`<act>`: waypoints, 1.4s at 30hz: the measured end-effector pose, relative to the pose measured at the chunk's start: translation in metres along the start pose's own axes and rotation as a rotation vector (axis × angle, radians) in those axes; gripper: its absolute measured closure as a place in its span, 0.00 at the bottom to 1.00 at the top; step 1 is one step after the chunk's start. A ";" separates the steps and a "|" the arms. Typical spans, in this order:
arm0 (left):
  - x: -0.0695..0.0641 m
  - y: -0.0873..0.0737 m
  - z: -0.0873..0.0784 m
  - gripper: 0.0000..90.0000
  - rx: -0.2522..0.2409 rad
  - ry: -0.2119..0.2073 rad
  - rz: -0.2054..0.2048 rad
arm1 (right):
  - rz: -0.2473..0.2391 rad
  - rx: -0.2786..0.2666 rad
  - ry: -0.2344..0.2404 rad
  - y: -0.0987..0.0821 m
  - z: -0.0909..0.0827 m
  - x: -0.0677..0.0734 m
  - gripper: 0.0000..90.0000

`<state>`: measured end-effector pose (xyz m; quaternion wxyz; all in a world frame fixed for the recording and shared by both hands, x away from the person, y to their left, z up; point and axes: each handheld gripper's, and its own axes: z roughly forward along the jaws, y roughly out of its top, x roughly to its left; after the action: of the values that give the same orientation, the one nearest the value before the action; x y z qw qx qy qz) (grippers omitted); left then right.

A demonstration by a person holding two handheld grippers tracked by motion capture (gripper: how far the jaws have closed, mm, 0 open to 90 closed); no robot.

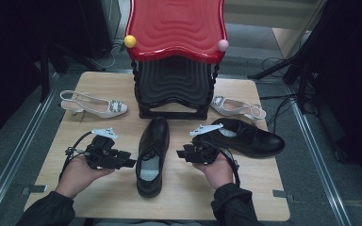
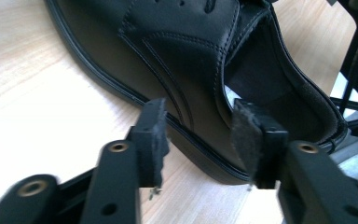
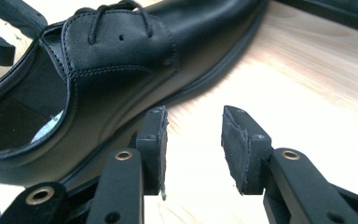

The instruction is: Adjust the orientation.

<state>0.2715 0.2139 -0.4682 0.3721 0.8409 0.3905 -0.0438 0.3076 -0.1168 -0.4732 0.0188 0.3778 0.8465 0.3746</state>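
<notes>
Two grippers: both mine, one each side of the centre shoe, neither holding anything.
Left gripper (image 1: 122, 162): jaws parted and released; its own view shows the pads apart, sighting along the shoe's side and sole edge without pressing on it.
Centre shoe (image 1: 152, 153): black leather lace-up lying on the wooden table (image 1: 75, 101), toe toward the red stool, heel toward me, between my two hands.
Right gripper (image 1: 184, 153): jaws likewise spread, nothing between the pads but bare table; the shoe's side sits just to the left in its own view.
Second black shoe (image 1: 252, 136): lying crosswise behind my right hand, near the table's right edge.
Pale slingback heels: one at far left (image 1: 94, 104), one at far right (image 1: 238, 107), either side of the stool (image 1: 176, 56).
Handling: I judge the shoe moderately heavy, the sole stiff, the upper firm but yielding at the collar; the polished leather looks slippery, so a flat pinch on the flank may slide.
Where to hold: the collar edge near the heel, one pad inside, one outside; or the welt at the waist.
Writing: none I can read; a light insole patch may carry a mark, but it is too blurred to tell.
</notes>
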 end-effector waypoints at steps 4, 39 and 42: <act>0.001 0.003 -0.002 0.57 0.013 -0.011 0.020 | 0.022 -0.024 -0.015 -0.003 -0.016 -0.010 0.70; 0.014 -0.001 -0.006 0.47 0.027 -0.005 0.020 | 0.216 -0.094 -0.171 0.010 -0.069 -0.089 1.00; 0.015 -0.003 -0.008 0.47 0.023 0.004 0.014 | 0.220 -0.091 -0.188 0.010 -0.068 -0.094 1.00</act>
<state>0.2775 0.2300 -0.4696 0.3620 0.8478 0.3850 -0.0440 0.3596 -0.2158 -0.4415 0.0741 0.5007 0.7765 0.3753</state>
